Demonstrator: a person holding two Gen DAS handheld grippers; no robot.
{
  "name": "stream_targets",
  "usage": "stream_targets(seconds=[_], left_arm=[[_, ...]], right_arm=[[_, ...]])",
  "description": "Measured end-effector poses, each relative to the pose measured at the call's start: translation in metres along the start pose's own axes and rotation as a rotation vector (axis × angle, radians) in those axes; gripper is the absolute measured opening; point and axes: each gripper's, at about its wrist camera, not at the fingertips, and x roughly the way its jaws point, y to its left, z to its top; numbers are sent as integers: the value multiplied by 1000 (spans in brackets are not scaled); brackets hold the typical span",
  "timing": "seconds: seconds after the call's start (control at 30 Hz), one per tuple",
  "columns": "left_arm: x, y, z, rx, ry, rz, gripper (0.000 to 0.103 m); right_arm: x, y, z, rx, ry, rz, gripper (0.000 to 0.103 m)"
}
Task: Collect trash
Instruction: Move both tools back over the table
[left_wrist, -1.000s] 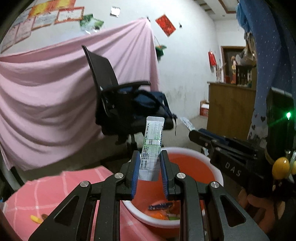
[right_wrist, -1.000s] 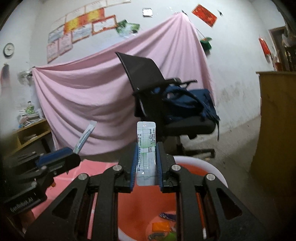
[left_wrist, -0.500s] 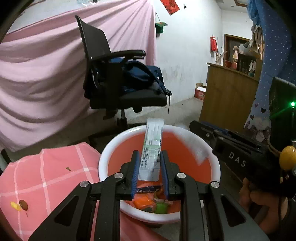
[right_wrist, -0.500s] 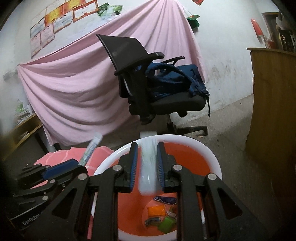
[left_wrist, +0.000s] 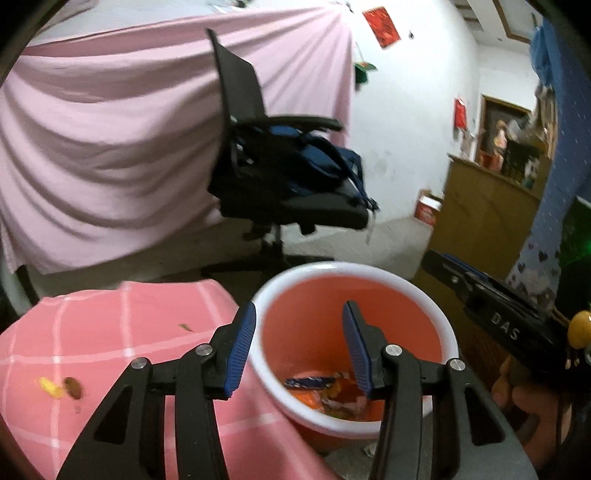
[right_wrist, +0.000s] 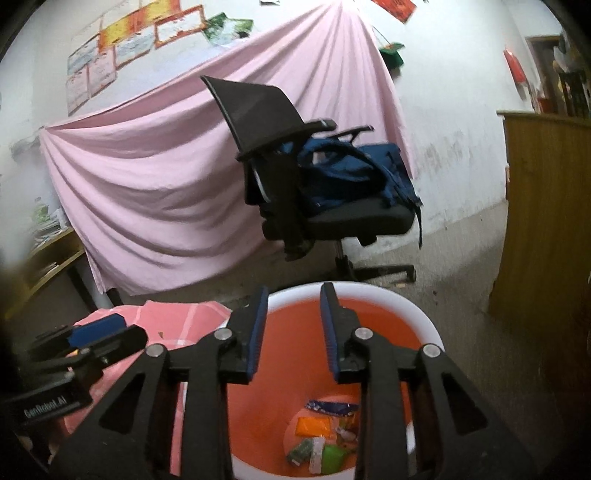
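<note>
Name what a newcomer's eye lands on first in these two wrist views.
The orange bucket with a white rim sits low in the centre, wrappers littering its bottom. Both tools hang over it with jaws apart and nothing between them: the left tool and the right tool, whose jaws have just been opening. Behind stands a black office chair bearing a blue backpack, before a pink sheet.

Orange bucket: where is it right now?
The orange bucket sits on the floor off the pink tablecloth's right edge, under both open claws, in front of the office chair.
</note>
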Motion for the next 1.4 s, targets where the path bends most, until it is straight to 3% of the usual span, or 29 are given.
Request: stream_targets(seconds=[0.07, 0.23, 0.3, 0.33, 0.37, 0.43, 0.47, 0.9, 1.13, 1.4], left_arm=[[-13, 10, 1, -21, -37, 30, 50], [-46, 35, 5, -46, -119, 123, 55], [-61, 47, 5, -54, -152, 173, 70], [-68, 52, 4, -58, -169, 197, 88], [-77, 58, 3, -64, -195, 231, 99], [-93, 69, -2, -78, -255, 287, 100], [-100, 75, -4, -85, -275, 305, 101], [-181, 144, -56, -139, -420, 499, 102], [-196, 162, -80, -144, -435, 568, 102], [-191, 182, -90, -165, -421, 587, 102]], right_arm=[[-4, 11, 3, -24, -31, 8, 53], [-11, 39, 8, -61, -109, 42, 70], [-15, 52, 9, -74, -149, 58, 77], [-16, 58, 10, -77, -163, 63, 84], [-17, 63, 10, -78, -178, 71, 88], [-19, 76, 10, -80, -214, 87, 101], [-21, 83, 9, -82, -233, 94, 103], [-37, 150, -2, -149, -384, 204, 103], [-33, 172, -13, -209, -363, 237, 103], [-22, 193, -24, -276, -326, 262, 103]])
